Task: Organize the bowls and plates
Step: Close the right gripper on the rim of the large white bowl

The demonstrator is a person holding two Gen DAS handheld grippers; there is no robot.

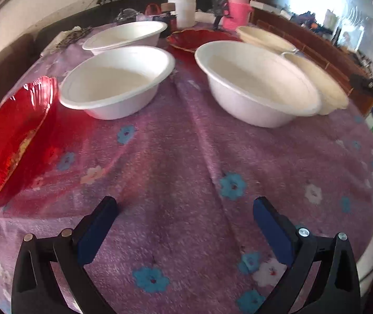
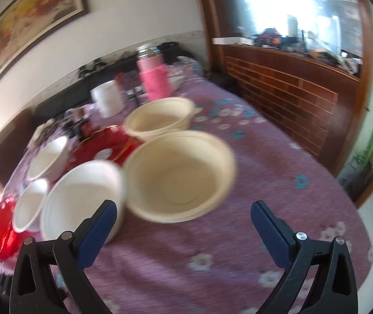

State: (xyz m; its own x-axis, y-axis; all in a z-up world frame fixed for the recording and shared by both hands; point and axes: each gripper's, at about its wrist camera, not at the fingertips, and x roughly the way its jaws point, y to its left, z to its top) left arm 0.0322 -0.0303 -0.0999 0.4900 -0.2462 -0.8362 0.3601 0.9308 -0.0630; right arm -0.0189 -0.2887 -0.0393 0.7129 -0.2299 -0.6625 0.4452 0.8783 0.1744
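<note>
No brand, label or writing can be read on anything here; the right wrist view is motion-blurred.

The left tool (image 1: 185, 209) hangs released over the purple flowered cloth (image 1: 186, 157) covering the surface, its blue-padded fingers wide apart with nothing between them. The right tool (image 2: 184, 213) is likewise spread and empty.

On the cloth, three white bowls stand upright: one near left (image 1: 115, 82), one behind it (image 1: 127, 36), one to the right (image 1: 254, 83). Just beside the right white bowl sits a cream bowl (image 2: 180, 176), with a second cream bowl (image 2: 160, 119) farther back. A red plate (image 1: 11, 138) sits at the left edge of the cloth, its rim tilted up; another red plate (image 1: 199, 39) lies between the bowls toward the back.

At the far end stand a pink flask (image 1: 236, 7) and a white jar (image 1: 184, 10). A framed painting (image 2: 29, 23) hangs on the wall.
</note>
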